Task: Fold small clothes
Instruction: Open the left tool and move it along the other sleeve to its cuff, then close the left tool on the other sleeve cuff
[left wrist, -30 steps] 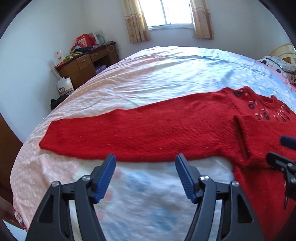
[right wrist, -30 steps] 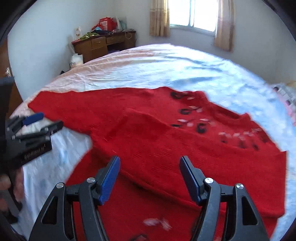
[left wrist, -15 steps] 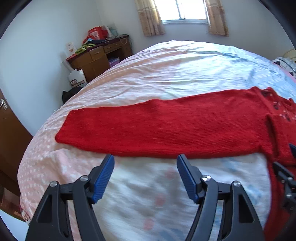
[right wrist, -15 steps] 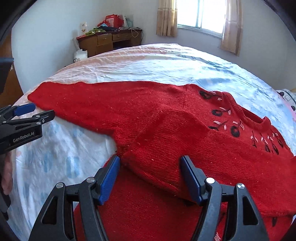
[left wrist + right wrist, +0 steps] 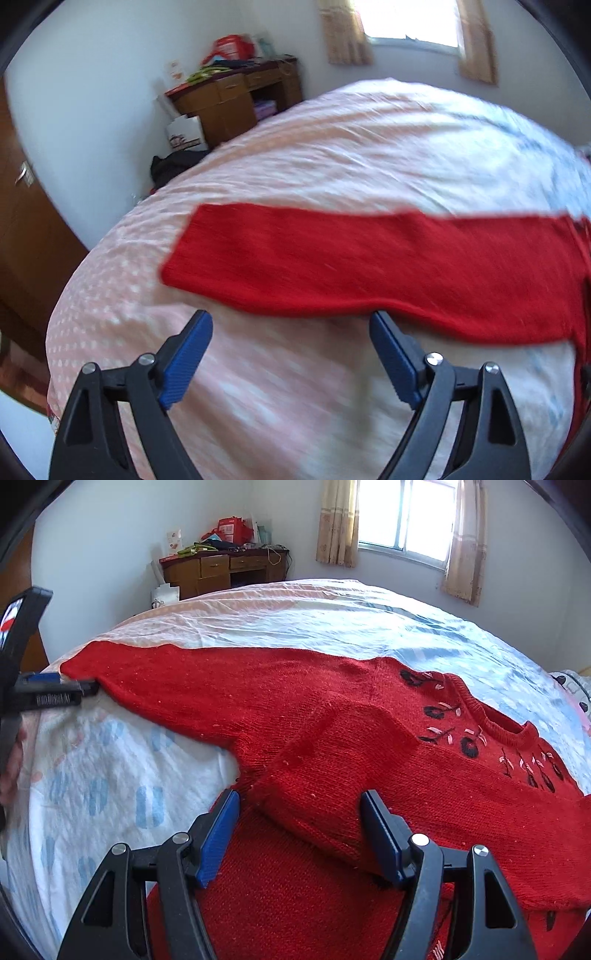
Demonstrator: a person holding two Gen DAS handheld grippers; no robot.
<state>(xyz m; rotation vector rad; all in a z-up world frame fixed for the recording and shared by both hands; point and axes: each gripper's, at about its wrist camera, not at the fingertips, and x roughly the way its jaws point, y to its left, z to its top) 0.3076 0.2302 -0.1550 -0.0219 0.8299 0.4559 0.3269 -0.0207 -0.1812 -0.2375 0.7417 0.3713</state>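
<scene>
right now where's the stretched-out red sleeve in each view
Left wrist: the outstretched sleeve runs across the middle, cuff at left, just beyond the open left tool.
Right wrist: it lies upper left, cuff near the left tool at the left edge.
Shared landmark: the wooden desk by the wall.

The sweater (image 5: 332, 738) lies on the bed (image 5: 295, 613), one sleeve (image 5: 332, 266) stretched left. A desk (image 5: 221, 568) stands behind the bed.
</scene>
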